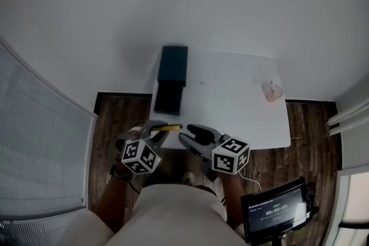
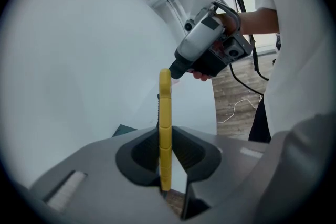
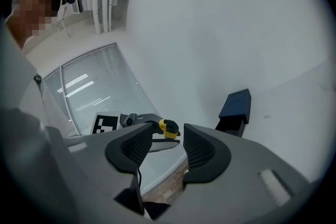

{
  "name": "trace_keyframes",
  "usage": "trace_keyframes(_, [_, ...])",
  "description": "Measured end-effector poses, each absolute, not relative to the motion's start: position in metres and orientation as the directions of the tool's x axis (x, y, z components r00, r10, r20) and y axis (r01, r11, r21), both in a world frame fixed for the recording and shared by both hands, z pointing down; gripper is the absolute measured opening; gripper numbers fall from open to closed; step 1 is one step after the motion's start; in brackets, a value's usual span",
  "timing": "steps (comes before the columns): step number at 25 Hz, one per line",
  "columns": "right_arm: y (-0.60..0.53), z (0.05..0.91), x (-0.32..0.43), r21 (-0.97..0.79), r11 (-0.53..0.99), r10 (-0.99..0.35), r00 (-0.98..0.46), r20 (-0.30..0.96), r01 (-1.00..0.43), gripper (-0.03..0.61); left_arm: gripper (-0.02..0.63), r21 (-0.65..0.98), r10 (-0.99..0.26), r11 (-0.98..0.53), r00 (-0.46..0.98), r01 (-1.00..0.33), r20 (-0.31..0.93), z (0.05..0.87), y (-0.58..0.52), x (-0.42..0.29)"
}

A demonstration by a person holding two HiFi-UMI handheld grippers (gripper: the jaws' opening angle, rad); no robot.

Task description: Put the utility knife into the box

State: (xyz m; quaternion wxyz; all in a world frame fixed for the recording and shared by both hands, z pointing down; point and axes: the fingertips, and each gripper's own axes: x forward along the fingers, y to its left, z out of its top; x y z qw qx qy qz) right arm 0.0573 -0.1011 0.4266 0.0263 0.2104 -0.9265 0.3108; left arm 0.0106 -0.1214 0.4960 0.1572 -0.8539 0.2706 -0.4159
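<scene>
The yellow utility knife [image 1: 170, 128] sticks out of my left gripper [image 1: 159, 128], which is shut on its handle, just off the near edge of the white table [image 1: 242, 106]. In the left gripper view the knife [image 2: 165, 128] stands on edge between the pads, pointing at my right gripper [image 2: 207, 50]. My right gripper [image 1: 191, 135] is open, with nothing between its fingers, close beside the knife's tip. Its own view shows the knife [image 3: 169, 128] ahead of the jaws. The dark box [image 1: 172, 79] lies open at the table's far left, also seen in the right gripper view [image 3: 235, 107].
A small pinkish see-through object [image 1: 272, 91] sits at the table's far right. A screen showing a timer [image 1: 274, 210] stands on the wooden floor at my right. Window blinds [image 1: 40, 141] run along the left.
</scene>
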Motion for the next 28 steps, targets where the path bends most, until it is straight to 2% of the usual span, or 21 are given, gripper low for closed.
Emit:
trace_keyframes(7, [-0.137, 0.441, 0.044, -0.602, 0.691, -0.349, -0.914, 0.209, -0.401, 0.186, 0.055, -0.462, -0.518, -0.851, 0.546, -0.25, 0.659, 0.512, -0.152, 0.008])
trace_keyframes(16, [-0.157, 0.458, 0.036, -0.611, 0.653, -0.38, -0.891, 0.246, -0.448, 0.173, 0.055, -0.431, -0.393, -0.896, 0.648, -0.109, 0.652, 0.527, -0.162, 0.02])
trace_keyframes(19, [-0.162, 0.46, 0.035, -0.598, 0.637, -0.408, -0.871, 0.274, -0.486, 0.153, 0.055, -0.432, -0.366, -0.899, 0.673, -0.076, 0.643, 0.525, -0.167, 0.023])
trace_keyframes(28, [-0.178, 0.475, 0.034, -0.524, 0.557, -0.544, -0.76, 0.356, -0.645, 0.147, 0.058, -0.402, -0.306, -0.915, 0.688, -0.023, 0.658, 0.544, -0.186, 0.027])
